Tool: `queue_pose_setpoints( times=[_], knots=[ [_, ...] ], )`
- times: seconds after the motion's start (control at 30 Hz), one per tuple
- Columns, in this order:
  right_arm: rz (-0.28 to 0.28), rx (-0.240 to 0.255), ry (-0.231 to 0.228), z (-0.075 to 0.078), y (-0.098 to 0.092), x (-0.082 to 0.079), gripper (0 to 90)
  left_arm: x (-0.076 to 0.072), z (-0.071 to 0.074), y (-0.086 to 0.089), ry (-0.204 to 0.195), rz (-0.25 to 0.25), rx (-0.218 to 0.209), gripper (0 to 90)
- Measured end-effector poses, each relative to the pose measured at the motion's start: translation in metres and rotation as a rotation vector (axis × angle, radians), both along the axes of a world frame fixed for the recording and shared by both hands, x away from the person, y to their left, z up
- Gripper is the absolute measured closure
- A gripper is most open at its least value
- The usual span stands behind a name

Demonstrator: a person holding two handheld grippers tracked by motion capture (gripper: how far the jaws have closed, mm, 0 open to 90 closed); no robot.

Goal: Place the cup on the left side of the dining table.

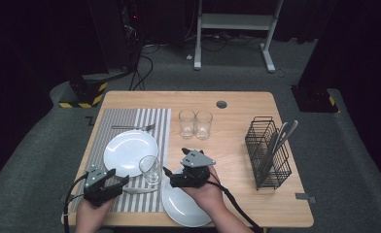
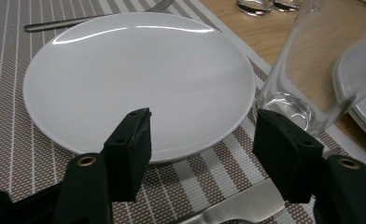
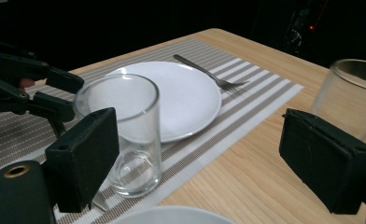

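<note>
A clear empty glass (image 1: 150, 170) stands upright at the right edge of the striped placemat (image 1: 130, 119), next to a white plate (image 1: 130, 151). My left gripper (image 1: 120, 178) hovers low over the mat's front part. In the left gripper view its jaws (image 2: 202, 126) are open with nothing between them; the plate (image 2: 134, 79) lies just beyond and the glass (image 2: 307, 70) rises off the right jaw. My right gripper (image 1: 171, 171) is just right of the glass, open (image 3: 200, 135). The glass (image 3: 125, 135) stands beyond its left jaw, untouched.
A fork (image 1: 132, 127) lies at the mat's far end and a knife (image 1: 140, 191) at its near end. A second white plate (image 1: 186, 208) sits by the front edge under my right hand. Two more glasses (image 1: 195, 124) stand mid-table. A black wire basket (image 1: 268, 153) holds cutlery at the right.
</note>
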State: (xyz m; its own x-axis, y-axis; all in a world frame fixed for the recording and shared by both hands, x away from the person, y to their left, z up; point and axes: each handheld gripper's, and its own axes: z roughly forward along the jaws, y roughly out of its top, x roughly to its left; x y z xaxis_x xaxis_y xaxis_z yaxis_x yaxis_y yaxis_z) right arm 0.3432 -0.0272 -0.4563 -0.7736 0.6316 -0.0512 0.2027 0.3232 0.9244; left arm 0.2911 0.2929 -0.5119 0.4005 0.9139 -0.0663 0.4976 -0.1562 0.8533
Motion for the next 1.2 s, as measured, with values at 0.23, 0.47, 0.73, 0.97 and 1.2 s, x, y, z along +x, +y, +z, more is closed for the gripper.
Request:
queue_pose_setpoints(
  times=[0.23,0.47,0.73,0.97,1.2],
  knots=[
    [-0.060,0.007,0.009,-0.006,-0.029,0.003,12.2,0.000,-0.002,-0.007,0.000,-0.022,0.009,37.2],
    [-0.125,0.009,0.018,-0.013,-0.059,0.005,12.5,-0.001,-0.003,-0.012,-0.002,-0.042,0.014,37.2],
    [-0.189,0.000,0.029,-0.023,-0.089,0.006,13.2,-0.001,-0.004,-0.016,-0.002,-0.056,0.013,37.2],
    [-0.236,-0.029,0.043,-0.032,-0.111,0.003,15.9,-0.001,-0.007,-0.019,-0.005,-0.065,0.023,37.2],
    [-0.290,-0.026,0.056,-0.042,-0.130,-0.003,27.4,-0.001,-0.008,-0.019,-0.012,-0.068,0.026,37.3]
  ],
)
